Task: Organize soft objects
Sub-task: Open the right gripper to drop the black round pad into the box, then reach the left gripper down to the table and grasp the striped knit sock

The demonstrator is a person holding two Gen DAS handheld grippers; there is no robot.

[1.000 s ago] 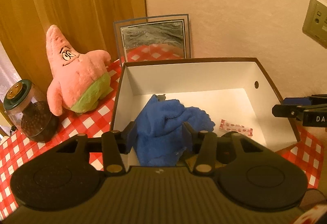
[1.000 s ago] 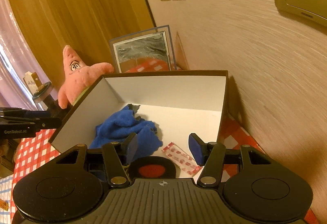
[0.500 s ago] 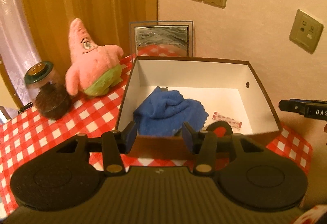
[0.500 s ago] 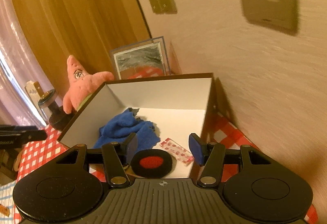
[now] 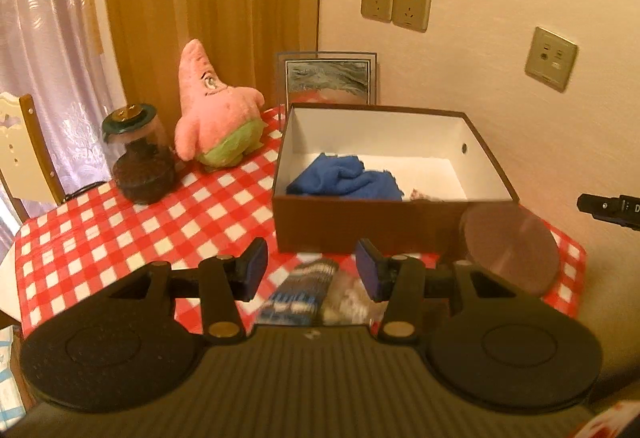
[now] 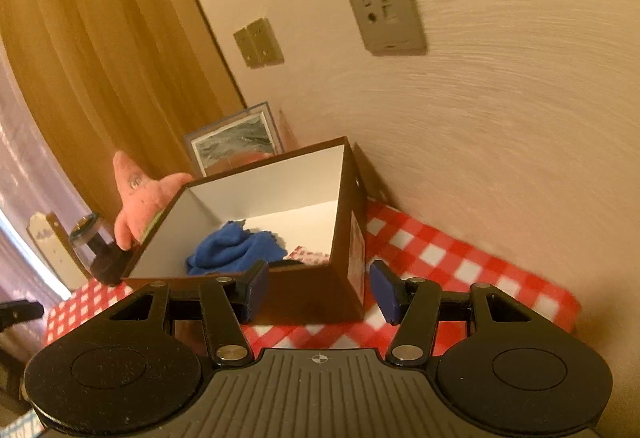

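Checked tablecloth (image 5: 120, 238) bears cardboard box (image 5: 360, 226) holding fuzzy blue towel (image 5: 344, 180); both tongs spread.

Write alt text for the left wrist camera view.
An open, empty left hand-held gripper hovers over a red checked tablecloth, facing a brown box holding a blue cloth. A pink starfish plush and glass jar stand to the left.

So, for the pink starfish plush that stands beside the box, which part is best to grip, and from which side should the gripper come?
Probably the pointed head of the pink starfish plush. It stands upright, and the cone narrows toward the top, so open jaws could close across it. Come from above and the front: the jar is close on its left and the box on its right.
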